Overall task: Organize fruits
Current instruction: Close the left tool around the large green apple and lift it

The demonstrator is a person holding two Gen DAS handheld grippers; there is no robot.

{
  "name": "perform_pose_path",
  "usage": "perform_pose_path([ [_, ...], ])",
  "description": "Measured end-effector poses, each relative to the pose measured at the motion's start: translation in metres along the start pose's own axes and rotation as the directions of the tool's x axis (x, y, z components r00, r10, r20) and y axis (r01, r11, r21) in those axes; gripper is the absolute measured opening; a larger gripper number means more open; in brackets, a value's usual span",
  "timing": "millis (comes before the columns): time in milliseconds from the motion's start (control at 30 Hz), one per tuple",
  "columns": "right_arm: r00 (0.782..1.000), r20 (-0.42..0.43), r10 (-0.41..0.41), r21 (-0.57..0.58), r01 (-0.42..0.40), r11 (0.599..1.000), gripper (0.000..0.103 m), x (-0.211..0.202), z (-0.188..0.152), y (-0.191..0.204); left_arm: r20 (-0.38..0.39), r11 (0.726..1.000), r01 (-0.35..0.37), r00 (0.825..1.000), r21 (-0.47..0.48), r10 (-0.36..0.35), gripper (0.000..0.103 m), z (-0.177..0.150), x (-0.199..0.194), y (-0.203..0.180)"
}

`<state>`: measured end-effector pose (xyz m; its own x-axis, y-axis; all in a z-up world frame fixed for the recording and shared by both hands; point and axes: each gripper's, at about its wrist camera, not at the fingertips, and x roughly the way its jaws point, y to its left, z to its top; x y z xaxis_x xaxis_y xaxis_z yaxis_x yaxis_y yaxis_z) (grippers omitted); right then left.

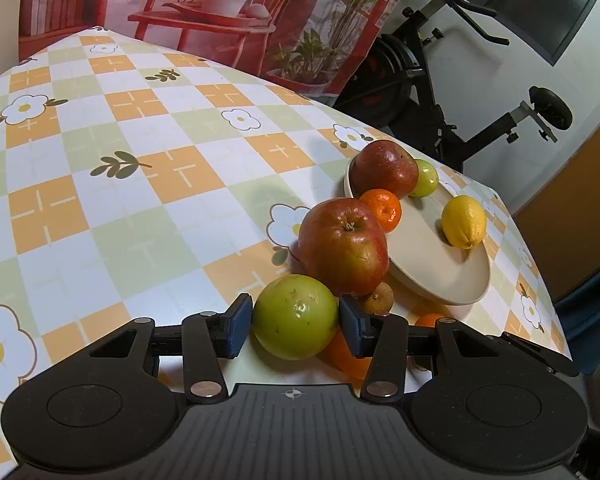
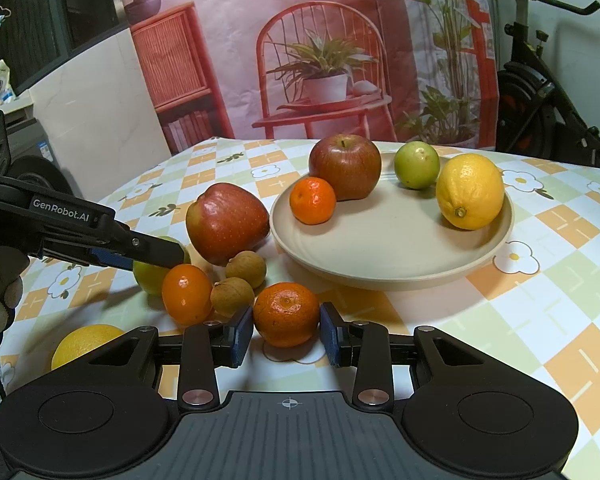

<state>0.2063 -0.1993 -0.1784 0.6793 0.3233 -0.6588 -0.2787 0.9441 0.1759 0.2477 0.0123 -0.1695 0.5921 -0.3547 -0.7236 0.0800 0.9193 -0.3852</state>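
**Two fruits gripped, plate waiting**

Our left hand-held gripper (image 1: 296, 326) clamps the green fruit (image 1: 295, 317); our right hand-held gripper (image 2: 287, 332) clamps a mandarin (image 2: 286, 314). Both sit on the desk (image 1: 140, 184), at seven o'clock of the plate (image 2: 384, 240). We judge lifting and plating comes next.

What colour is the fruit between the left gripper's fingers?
Green fruit, clearest in the left wrist view.
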Motion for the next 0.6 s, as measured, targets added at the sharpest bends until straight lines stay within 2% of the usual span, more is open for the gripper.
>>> perform_pose_path([
  [600, 1.000, 0.009, 0.007, 0.008, -0.007, 1.000, 0.034, 0.001, -0.001, 0.001, 0.025, 0.999, -0.014, 1.000, 0.037, 0.013, 0.050, 0.000, -0.012, -0.006],
])
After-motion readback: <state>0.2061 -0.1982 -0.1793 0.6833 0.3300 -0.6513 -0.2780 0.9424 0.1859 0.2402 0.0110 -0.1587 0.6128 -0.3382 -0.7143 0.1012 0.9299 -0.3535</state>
